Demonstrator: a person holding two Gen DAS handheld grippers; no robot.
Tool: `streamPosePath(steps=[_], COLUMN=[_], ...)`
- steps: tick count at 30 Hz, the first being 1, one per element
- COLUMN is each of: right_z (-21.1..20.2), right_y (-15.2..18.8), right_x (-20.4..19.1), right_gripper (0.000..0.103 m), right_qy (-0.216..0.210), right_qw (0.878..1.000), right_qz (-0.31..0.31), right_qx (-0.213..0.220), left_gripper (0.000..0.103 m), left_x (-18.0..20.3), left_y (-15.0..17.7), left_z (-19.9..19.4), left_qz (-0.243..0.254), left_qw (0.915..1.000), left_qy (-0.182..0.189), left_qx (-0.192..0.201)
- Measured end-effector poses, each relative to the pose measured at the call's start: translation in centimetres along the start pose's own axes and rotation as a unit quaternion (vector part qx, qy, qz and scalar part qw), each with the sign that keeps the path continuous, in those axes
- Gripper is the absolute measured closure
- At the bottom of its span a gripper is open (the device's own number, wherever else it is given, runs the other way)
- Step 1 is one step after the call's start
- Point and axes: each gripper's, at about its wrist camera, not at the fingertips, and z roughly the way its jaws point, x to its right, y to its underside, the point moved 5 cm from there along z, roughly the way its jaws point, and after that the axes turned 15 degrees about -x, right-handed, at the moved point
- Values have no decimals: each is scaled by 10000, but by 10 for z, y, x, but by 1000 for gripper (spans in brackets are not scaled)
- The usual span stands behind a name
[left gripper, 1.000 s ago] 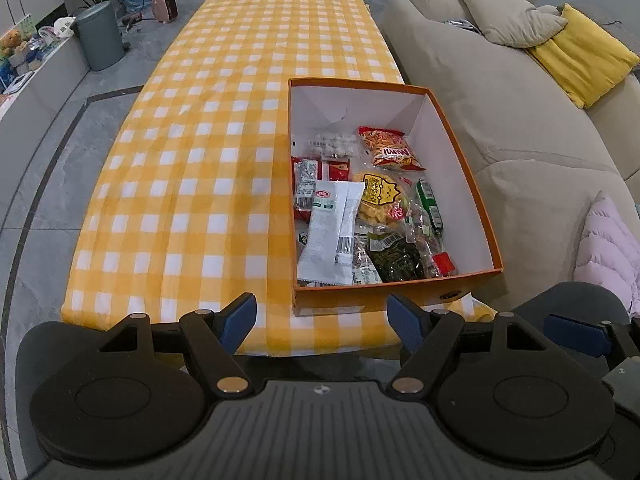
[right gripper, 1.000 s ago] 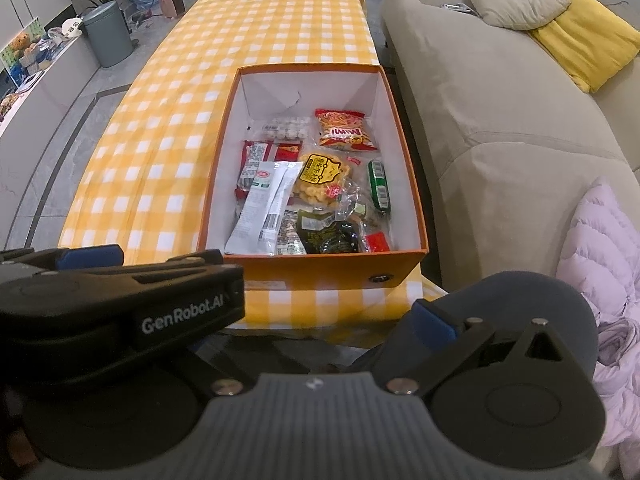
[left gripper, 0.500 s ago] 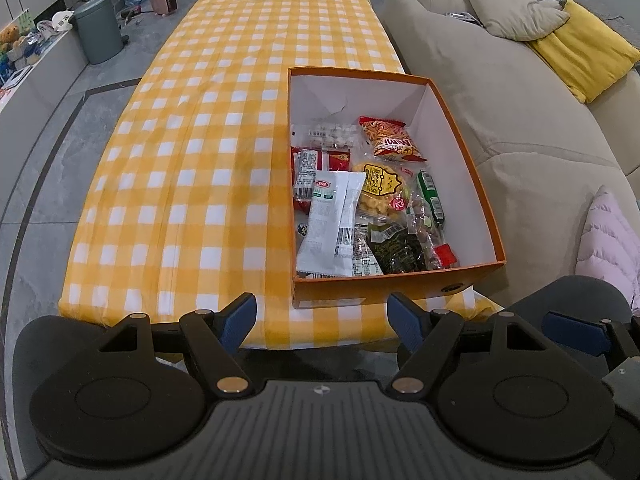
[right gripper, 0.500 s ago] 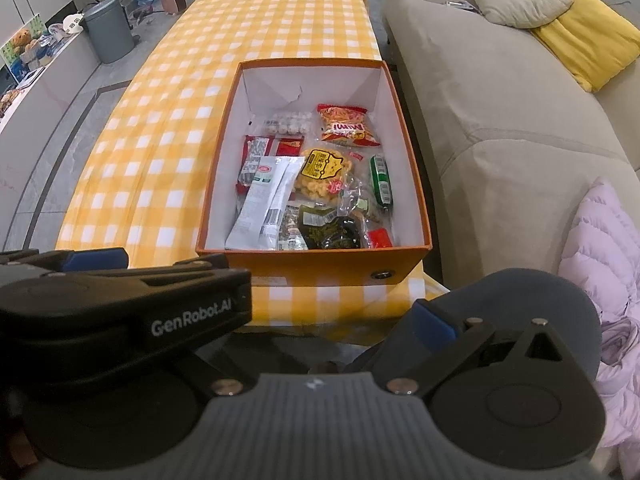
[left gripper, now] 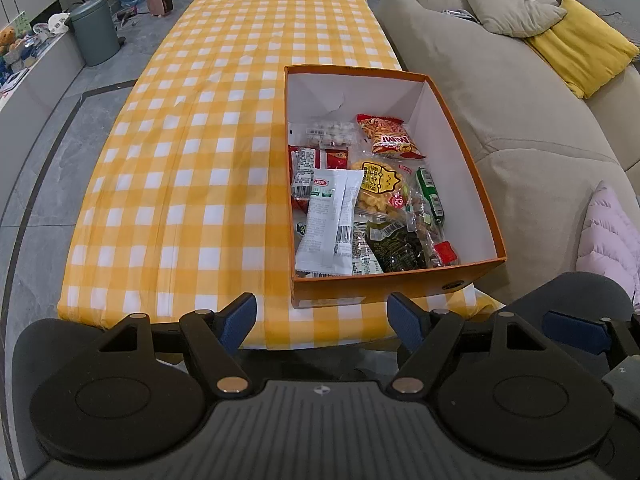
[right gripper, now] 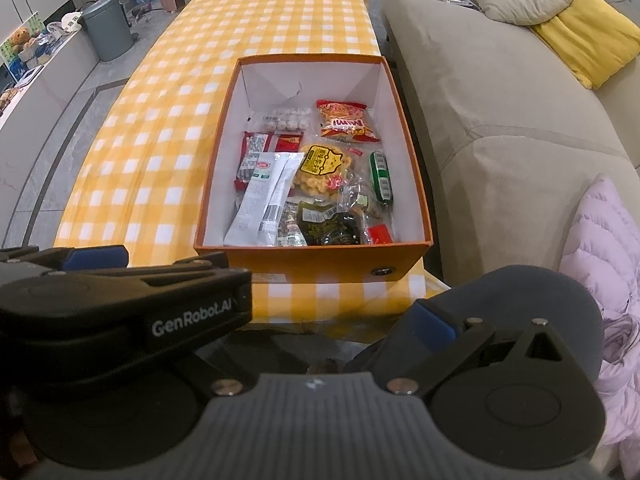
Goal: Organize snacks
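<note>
- While both grippers hang off the near edge of the table (left gripper: 192, 168), every snack in sight lies inside the orange box (left gripper: 460, 152), and none lies on the checked cloth.
- At 9 o'clock from the box, the cloth is bare all the way to the table's far end, giving broad room to lay things out or swing a tool.
- The left gripper (left gripper: 320, 316) has its jaws wide apart with nothing between them, pointing at the box's near left corner.
- In the box, from left to right: a long white packet (left gripper: 330, 220) lies over red packets, a yellow puffed snack bag (left gripper: 376, 188) sits at centre, a green stick (left gripper: 430, 196) lies toward 3 o'clock, and an orange chip bag (left gripper: 386, 136) lies at 12 o'clock.
- This fits either snacks gathered into the box or snacks waiting to be sorted out of it.
- Any pick would go best from above on the white packet, which lies on top, pinching across its narrow width.
- The right gripper (right gripper: 340, 300) also holds nothing; one blue pad shows, with the left tool across its view, so its jaws look parted.
- At 3 o'clock, the sofa (right gripper: 500, 120) stands just beside the box wall, so that side is tight, and the box's near wall sits close to the table edge.
</note>
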Motion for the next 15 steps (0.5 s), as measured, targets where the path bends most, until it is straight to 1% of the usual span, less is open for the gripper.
streamPosePath(steps=[8, 15], right_z=[2, 4], right_y=[0, 1], right_x=[0, -1], right_gripper=[4, 4], right_qy=[-9, 44], right_qw=[10000, 10000], right_qz=[20, 13], right_qx=[-16, -2], left_gripper=[16, 17], left_x=[0, -3], left_y=[1, 1], left_z=[1, 0], left_qz=[-11, 10], left_qw=[10000, 9999], left_qy=[6, -112], left_qx=[-17, 115])
